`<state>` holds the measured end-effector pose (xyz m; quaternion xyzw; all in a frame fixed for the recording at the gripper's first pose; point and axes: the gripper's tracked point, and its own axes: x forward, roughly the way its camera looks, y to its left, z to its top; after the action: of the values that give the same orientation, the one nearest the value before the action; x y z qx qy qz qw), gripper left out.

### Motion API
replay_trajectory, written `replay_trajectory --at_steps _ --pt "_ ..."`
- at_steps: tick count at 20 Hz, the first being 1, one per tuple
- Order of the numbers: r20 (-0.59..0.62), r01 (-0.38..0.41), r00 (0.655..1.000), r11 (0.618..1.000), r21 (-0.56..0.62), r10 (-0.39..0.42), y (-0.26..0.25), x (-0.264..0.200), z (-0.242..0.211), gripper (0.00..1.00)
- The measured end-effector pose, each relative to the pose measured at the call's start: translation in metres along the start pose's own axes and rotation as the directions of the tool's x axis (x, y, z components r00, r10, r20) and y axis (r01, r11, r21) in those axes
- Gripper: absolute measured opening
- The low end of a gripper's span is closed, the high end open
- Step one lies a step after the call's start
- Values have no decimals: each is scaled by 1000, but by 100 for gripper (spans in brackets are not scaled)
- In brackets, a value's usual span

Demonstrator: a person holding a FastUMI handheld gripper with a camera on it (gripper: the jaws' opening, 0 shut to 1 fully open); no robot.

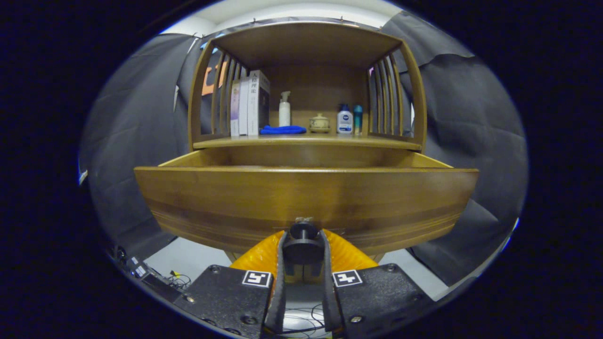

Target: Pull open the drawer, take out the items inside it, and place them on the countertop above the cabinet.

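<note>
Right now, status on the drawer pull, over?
Gripper shut on knob. Drawer pulled out, inside hidden behind its front. Nothing blocking.

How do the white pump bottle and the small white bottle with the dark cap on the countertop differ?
The pump bottle is taller and slimmer, topped by a pump nozzle; the capped bottle is shorter and squatter, with a dark cap and a dark label patch. The pump bottle stands beside the books, behind the blue cloth; the capped bottle stands right of the small jar. Both are upright. The tool is shut on the drawer knob.
</note>
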<state>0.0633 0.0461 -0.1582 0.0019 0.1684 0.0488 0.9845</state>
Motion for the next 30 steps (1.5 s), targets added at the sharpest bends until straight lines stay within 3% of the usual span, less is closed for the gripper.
replay_trajectory --at_steps 16,17,22,30 --pt "-31 -30 999 1000 -4 30 -1 -38 -19 38" --pt "-28 -31 999 999 15 32 -3 -41 -17 40" --pt "31 -16 999 1000 4 16 -22 -69 2 100" --pt "101 -28 995 994 108 17 -49 -95 91 100"
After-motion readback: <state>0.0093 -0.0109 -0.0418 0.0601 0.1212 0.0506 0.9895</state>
